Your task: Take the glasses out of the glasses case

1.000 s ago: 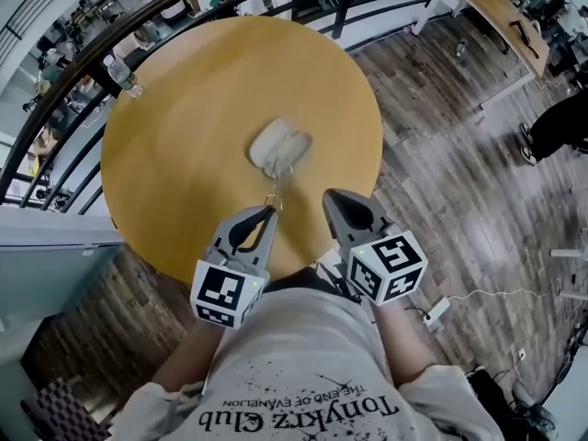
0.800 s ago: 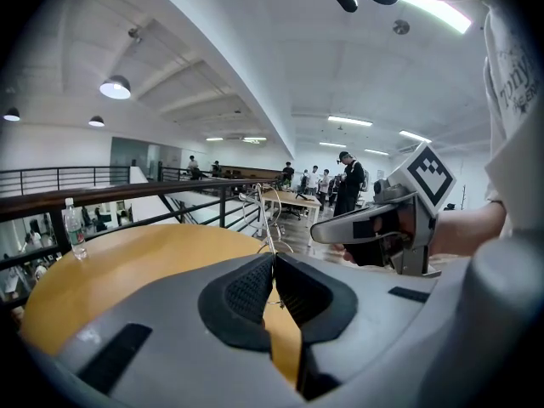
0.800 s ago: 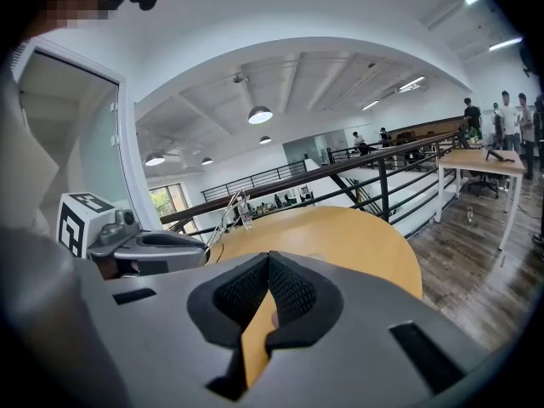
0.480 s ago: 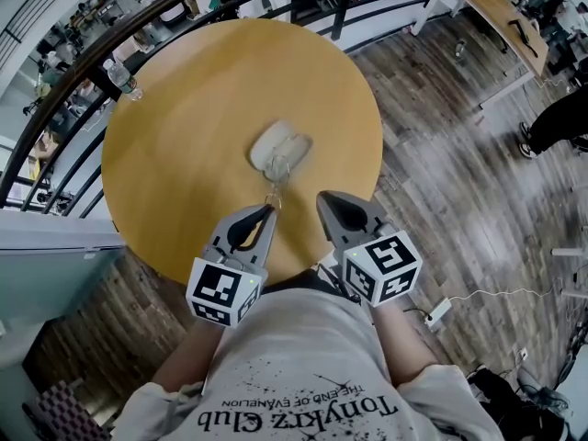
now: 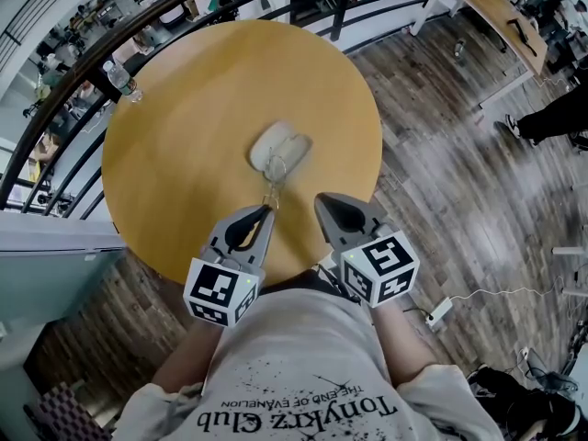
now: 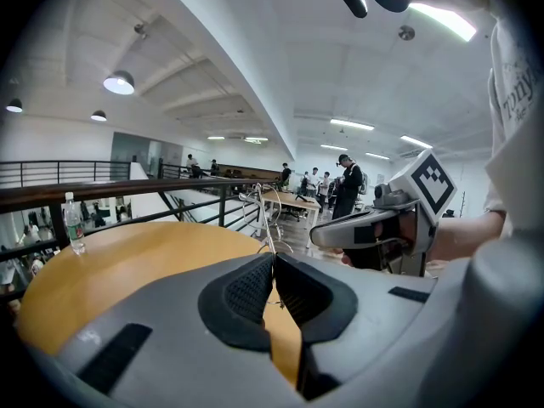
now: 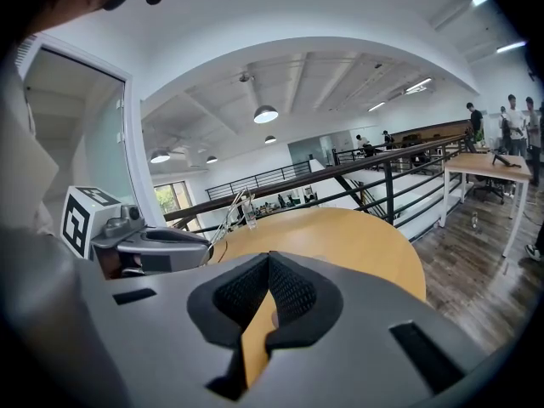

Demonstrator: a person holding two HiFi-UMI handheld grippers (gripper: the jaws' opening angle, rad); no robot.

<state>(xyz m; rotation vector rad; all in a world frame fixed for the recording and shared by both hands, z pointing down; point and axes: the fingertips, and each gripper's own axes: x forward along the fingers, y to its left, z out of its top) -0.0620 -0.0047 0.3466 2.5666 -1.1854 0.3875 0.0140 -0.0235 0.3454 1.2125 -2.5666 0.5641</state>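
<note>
A white glasses case [image 5: 280, 145] lies open near the middle of the round wooden table [image 5: 184, 127]. Thin wire-framed glasses [image 5: 275, 171] hang over the case's near edge, raised off the table. My left gripper [image 5: 270, 209] is shut on one temple arm of the glasses [image 6: 263, 215], which stick up from the closed jaws in the left gripper view. My right gripper [image 5: 323, 200] is beside it to the right, shut with nothing in it. From the right gripper view the left gripper [image 7: 207, 246] and the glasses [image 7: 226, 212] show at the left.
A clear water bottle [image 5: 119, 74] stands at the table's far left edge, next to the black railing [image 5: 110, 44]. Wood floor lies to the right, with a white power strip [image 5: 435, 311] on it. A long desk [image 5: 501, 12] stands at the far right.
Both grippers have drawn slightly back toward me, the right one also edging left. The glasses stay pinched in the left gripper over the case.
</note>
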